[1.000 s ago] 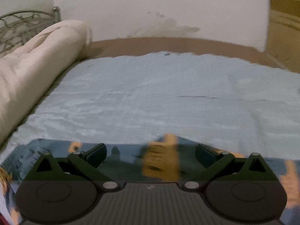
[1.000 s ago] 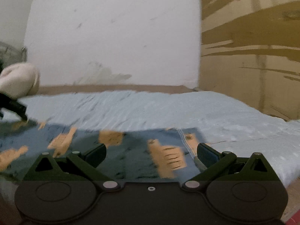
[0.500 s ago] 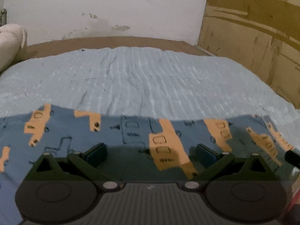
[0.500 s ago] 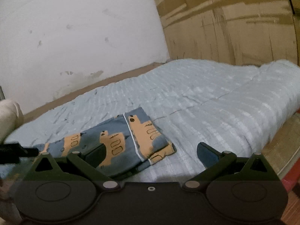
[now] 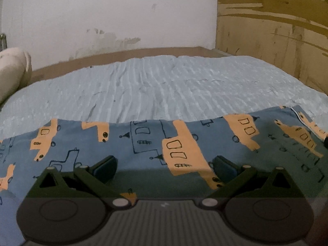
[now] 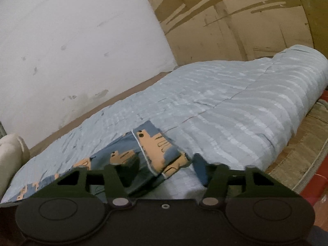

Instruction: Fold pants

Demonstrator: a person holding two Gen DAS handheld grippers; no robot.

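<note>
Pants (image 5: 143, 143) are lying flat along the near edge of the bed (image 5: 164, 86), blue cotton printed with orange trucks: soft, light and floppy, so you are needing a pinch at a hem or corner, never mid-panel. Your right tongs (image 6: 166, 170) have just been closing around the piped corner, which is sitting between the pads, though no firm pinch is showing. Your left tongs (image 5: 164, 166) are hovering spread wide over the cloth, gripping nothing.
</note>
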